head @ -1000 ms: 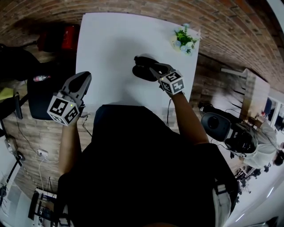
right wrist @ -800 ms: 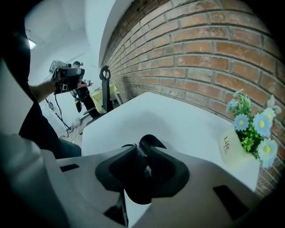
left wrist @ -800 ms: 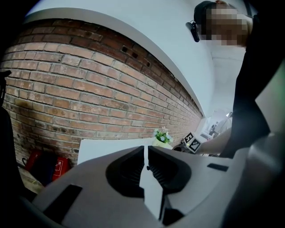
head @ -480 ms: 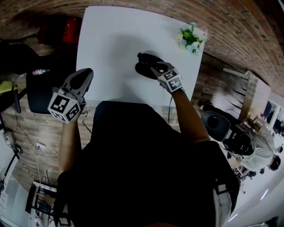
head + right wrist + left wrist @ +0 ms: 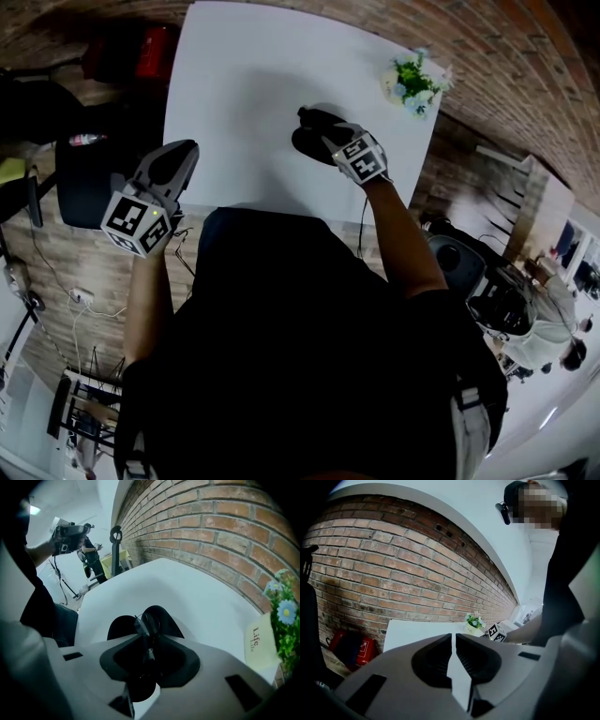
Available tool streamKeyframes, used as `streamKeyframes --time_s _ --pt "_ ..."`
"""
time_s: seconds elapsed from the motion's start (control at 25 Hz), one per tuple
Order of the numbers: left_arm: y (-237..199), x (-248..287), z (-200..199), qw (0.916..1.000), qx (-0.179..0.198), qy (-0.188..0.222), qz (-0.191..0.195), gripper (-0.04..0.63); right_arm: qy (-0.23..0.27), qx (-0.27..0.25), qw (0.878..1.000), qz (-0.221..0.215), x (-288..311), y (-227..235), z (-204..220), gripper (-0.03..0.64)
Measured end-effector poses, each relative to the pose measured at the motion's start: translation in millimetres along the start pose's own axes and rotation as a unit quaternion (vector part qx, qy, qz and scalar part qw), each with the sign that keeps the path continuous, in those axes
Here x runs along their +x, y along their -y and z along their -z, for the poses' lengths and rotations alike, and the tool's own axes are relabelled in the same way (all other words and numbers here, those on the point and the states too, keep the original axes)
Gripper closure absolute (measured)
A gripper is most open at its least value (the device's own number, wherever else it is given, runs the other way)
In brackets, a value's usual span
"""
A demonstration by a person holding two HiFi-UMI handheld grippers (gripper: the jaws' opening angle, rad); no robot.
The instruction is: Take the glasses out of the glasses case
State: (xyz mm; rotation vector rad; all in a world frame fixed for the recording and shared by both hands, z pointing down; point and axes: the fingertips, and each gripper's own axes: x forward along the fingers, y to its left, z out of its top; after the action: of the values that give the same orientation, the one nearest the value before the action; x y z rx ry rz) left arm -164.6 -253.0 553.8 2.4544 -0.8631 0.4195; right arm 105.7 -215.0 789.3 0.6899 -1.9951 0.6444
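An open black glasses case (image 5: 307,142) lies on the white table (image 5: 244,75), toward its right side. My right gripper (image 5: 323,134) points steeply down into it. In the right gripper view the thin-framed glasses (image 5: 146,623) stand up out of the case (image 5: 122,624), right between the jaw tips of my right gripper (image 5: 143,641). The jaws have just been opening and stand slightly apart around the frame, with no clear squeeze on it. My left gripper (image 5: 186,150) hovers shut and empty at the table's near left corner, far from the case.
A small potted plant (image 5: 412,84) stands at the table's far right corner, its pale pot (image 5: 262,639) close to the case. A dark chair (image 5: 80,192) and a red object (image 5: 155,52) sit on the floor left of the table.
My right gripper has come down onto the open case, so the glasses now sit between its jaw tips. The left gripper has stayed where it was.
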Motion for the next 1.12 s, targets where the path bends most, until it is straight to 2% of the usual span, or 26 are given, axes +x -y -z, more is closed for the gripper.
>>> streamKeyframes --time_s 0.24,1.12 --pt "-3 0 4 0.9999 -0.008 -0.002 -0.008 0.561 -0.030 -0.016 0.999 -0.007 14 5 13 0.502" --pt "-7 -3 16 0.9996 -0.022 -0.004 -0.019 0.561 -0.072 -0.056 0.995 -0.050 29 5 13 0.520"
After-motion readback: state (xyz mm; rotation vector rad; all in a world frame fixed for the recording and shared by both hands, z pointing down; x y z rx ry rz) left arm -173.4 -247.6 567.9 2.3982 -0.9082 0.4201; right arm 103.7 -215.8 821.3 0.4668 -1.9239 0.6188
